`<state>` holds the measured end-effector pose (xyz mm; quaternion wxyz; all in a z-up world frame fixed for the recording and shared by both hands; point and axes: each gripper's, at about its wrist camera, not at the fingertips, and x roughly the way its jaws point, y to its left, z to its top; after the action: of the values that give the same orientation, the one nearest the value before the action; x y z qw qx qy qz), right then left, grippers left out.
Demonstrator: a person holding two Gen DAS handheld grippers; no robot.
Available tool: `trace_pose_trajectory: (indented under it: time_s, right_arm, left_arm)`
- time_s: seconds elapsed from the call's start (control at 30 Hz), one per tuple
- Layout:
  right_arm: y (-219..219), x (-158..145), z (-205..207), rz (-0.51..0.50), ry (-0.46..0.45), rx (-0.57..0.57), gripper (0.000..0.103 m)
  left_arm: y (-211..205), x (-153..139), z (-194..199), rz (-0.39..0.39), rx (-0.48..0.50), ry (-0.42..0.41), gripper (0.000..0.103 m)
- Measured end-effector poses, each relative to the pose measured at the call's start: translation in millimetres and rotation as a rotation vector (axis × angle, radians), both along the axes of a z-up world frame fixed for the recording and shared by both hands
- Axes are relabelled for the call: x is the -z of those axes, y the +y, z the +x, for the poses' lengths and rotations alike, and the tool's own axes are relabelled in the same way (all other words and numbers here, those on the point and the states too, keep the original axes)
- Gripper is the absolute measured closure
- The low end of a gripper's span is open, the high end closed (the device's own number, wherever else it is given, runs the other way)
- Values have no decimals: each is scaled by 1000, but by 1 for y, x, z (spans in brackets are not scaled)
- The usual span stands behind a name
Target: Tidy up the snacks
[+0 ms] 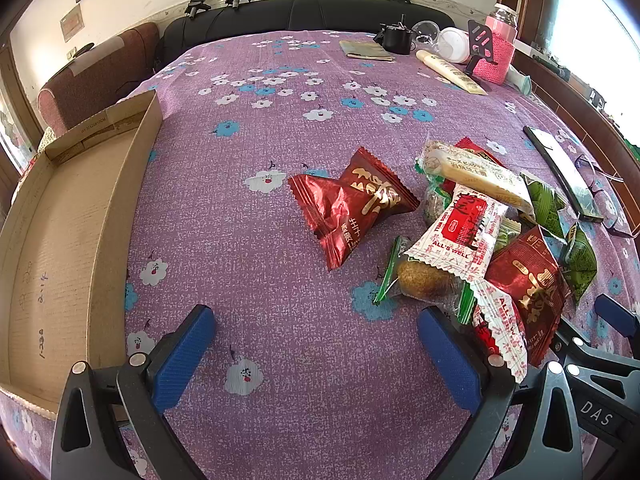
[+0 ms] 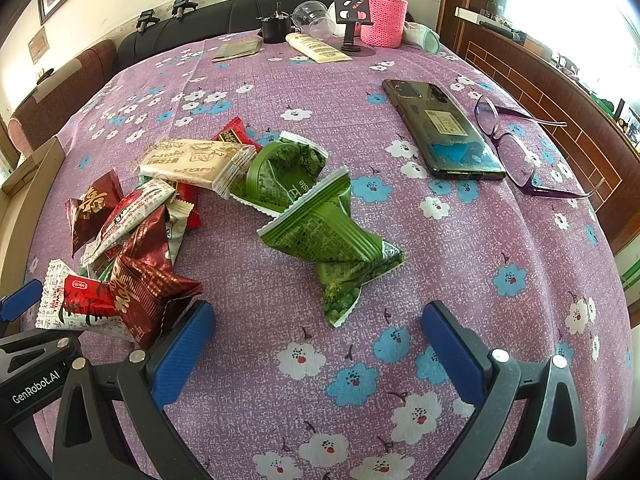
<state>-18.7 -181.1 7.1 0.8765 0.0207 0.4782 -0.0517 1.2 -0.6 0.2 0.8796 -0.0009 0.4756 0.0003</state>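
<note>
A pile of wrapped snacks (image 1: 484,232) lies on the purple floral tablecloth. A dark red packet (image 1: 352,204) lies apart, left of the pile. A shallow cardboard box (image 1: 72,248) stands empty at the left. My left gripper (image 1: 316,356) is open and empty, low over the cloth in front of the red packet. In the right wrist view, green packets (image 2: 320,228) lie ahead of my right gripper (image 2: 320,352), which is open and empty. Red and white packets (image 2: 124,256) lie to its left. The right gripper's blue fingers (image 1: 616,316) show at the left view's right edge.
A phone (image 2: 444,136) and purple glasses (image 2: 520,152) lie on the right of the table. At the far edge stand a pink-sleeved flask (image 2: 384,12), a phone stand (image 2: 352,20), a cream tube (image 2: 316,50), a plastic cup (image 2: 312,16) and a flat pouch (image 2: 236,50). Chairs stand behind.
</note>
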Motion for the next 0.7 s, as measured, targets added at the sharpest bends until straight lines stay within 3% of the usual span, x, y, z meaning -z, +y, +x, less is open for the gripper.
trace_pose_trajectory:
  time_s: [0.7]
  right_arm:
    - [0, 0, 0, 0, -1, 0, 0]
  left_arm:
    - [-2, 0, 1, 0, -1, 26, 0]
